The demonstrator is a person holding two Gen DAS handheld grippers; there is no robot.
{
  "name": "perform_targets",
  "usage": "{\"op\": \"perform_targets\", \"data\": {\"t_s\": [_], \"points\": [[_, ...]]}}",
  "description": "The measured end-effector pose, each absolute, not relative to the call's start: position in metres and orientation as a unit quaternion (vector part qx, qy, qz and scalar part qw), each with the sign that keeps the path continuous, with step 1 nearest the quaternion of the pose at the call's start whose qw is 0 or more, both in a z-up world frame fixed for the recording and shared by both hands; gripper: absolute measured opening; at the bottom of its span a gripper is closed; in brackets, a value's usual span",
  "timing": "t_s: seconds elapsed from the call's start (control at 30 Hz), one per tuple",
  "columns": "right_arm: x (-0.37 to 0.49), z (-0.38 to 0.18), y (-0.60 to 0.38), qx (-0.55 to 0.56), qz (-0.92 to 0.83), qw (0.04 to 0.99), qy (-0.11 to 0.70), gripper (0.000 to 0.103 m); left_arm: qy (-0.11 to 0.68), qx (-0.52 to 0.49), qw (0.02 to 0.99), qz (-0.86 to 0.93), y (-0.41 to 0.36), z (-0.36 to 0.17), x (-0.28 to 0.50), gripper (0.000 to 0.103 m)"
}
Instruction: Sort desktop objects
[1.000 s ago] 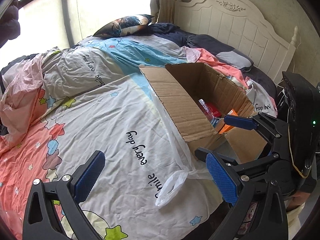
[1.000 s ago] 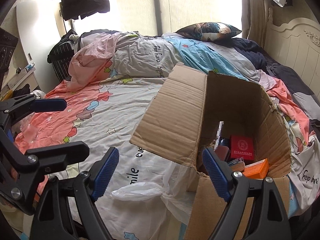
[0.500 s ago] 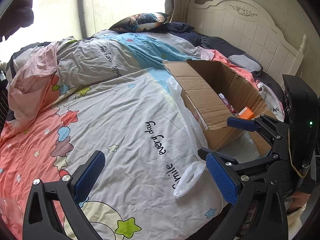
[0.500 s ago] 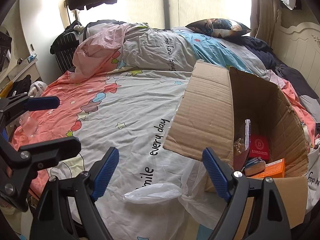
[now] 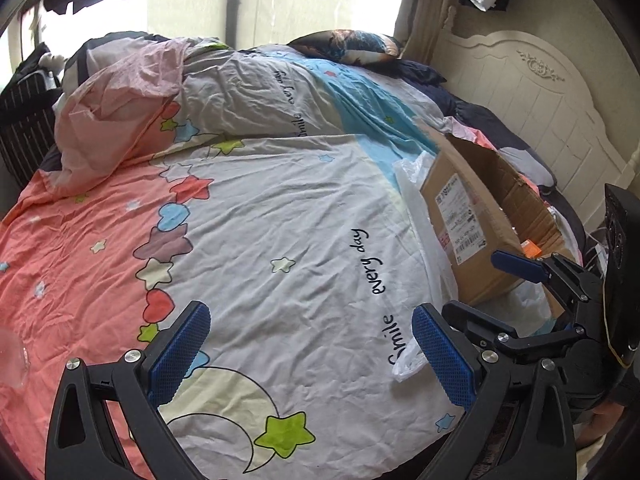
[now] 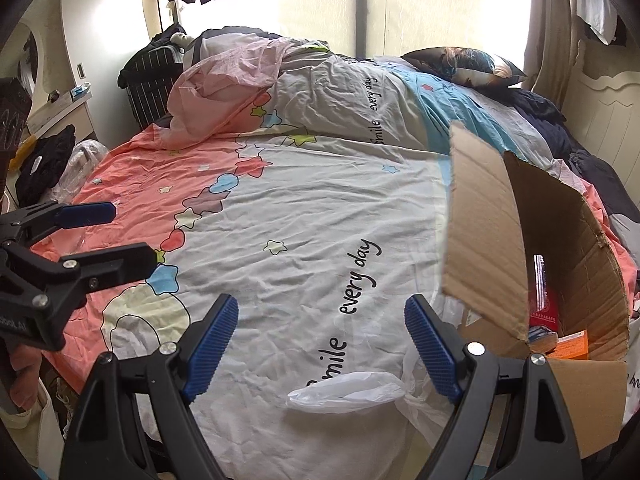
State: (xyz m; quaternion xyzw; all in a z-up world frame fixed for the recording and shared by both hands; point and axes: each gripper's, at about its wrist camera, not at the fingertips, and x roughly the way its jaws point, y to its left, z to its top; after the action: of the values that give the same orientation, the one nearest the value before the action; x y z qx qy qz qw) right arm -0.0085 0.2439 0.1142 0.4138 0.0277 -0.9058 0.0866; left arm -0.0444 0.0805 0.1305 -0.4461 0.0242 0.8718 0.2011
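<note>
An open cardboard box [image 6: 560, 240] stands on the bed at the right, with a red box [image 6: 543, 312] and an orange box [image 6: 572, 346] inside. In the left wrist view the cardboard box [image 5: 460, 232] shows its labelled side. A white plastic bag [image 6: 348, 392] lies flat on the quilt beside the box; the same bag [image 5: 408, 356] shows near my left gripper's right finger. My left gripper [image 5: 312, 354] hovers open over the quilt, holding nothing. My right gripper [image 6: 322, 346] is open too, just above the bag. Each gripper shows in the other's view.
A star-and-heart quilt [image 5: 248, 240] covers the bed, bunched pink at the far left. A dark pillow [image 6: 464, 66] lies at the far end and a white headboard [image 5: 532, 96] at the right. A striped bag [image 6: 152, 76] and clothes sit off the bed's left side.
Both cameras have swung left, away from the box and toward the quilt's middle. The box now sits at the right edge of each view. Both grippers stay open.
</note>
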Motion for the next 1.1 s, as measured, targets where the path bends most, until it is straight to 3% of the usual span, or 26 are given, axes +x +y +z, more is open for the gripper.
{"op": "perform_targets", "data": {"t_s": [1.1], "points": [[-0.031,0.06,0.137,0.427,-0.892,0.149,0.021,0.083,-0.028,-0.447,0.056,0.892,-0.04,0.071,-0.024,0.103]]}}
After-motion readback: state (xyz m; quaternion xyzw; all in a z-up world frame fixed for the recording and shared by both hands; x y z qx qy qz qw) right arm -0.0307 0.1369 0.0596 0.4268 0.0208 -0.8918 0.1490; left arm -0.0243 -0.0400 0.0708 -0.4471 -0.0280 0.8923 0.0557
